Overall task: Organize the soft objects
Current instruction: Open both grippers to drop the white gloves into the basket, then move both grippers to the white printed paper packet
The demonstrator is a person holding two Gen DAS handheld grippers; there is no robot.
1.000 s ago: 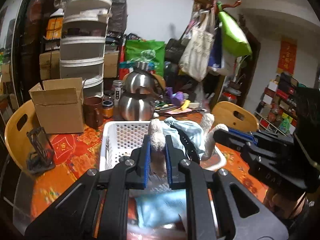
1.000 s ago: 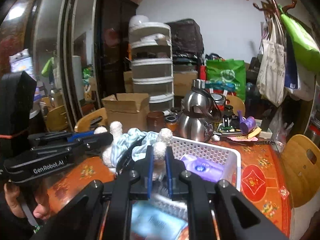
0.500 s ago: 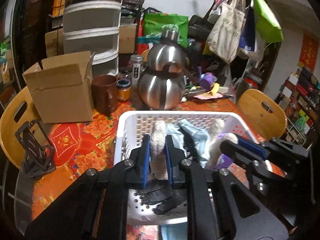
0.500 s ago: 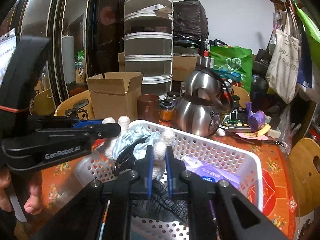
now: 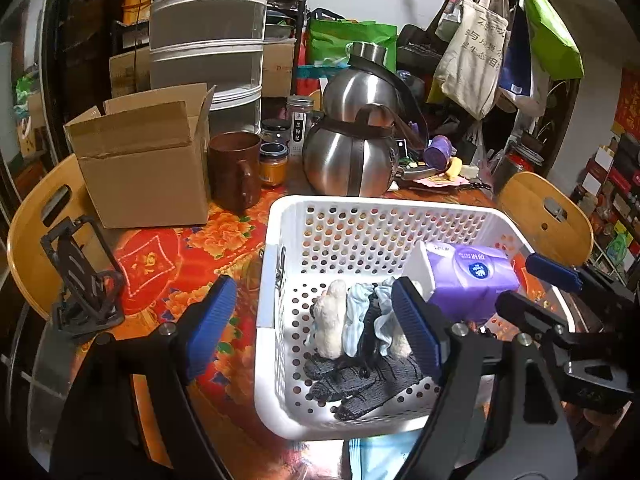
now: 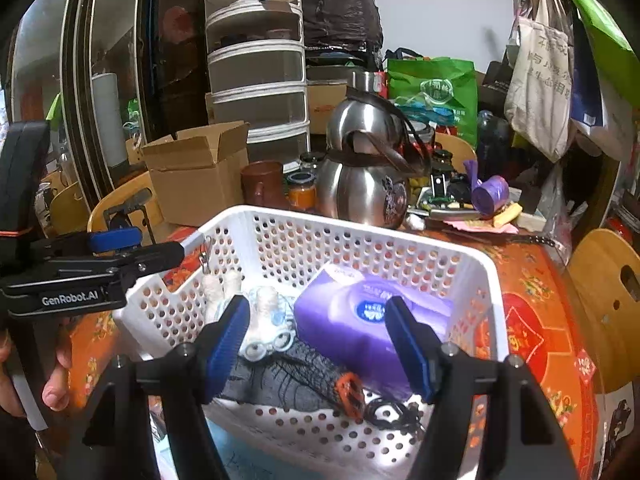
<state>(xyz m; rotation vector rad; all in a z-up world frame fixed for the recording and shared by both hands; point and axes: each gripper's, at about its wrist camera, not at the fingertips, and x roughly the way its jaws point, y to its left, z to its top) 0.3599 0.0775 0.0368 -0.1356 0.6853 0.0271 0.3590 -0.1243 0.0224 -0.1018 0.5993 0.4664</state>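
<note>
Left wrist view: left gripper (image 5: 316, 330) spread wide, nothing between the pads, hovering over the near-left part of the white perforated basket (image 5: 272, 280). Below it, inside the basket, a plush toy (image 5: 360, 326) with cream limbs and pale blue cloth, lying on dark knitted gloves (image 5: 360, 384) on the basket floor. Just right of the toy, behind a white divider, a purple tissue pack (image 5: 470, 276). Right wrist view: right gripper (image 6: 316, 338) likewise parted and empty, poised above the same basket (image 6: 486, 280), with the plush toy (image 6: 264, 320) by its left finger and the tissue pack (image 6: 360, 324) between the fingers further down; a small orange-and-black item near the front edge too blurred to name. Judged from this: placing step for the toy apparently finished, both tools free. Next move probably a lift clear of the basket rim, then a search for another soft item; a light blue object (image 5: 380, 456) at the bottom edge beside the basket looks like 1 candidate, though too cut off to identify. Care needed not to snag the loose fabric on withdrawal.
</note>
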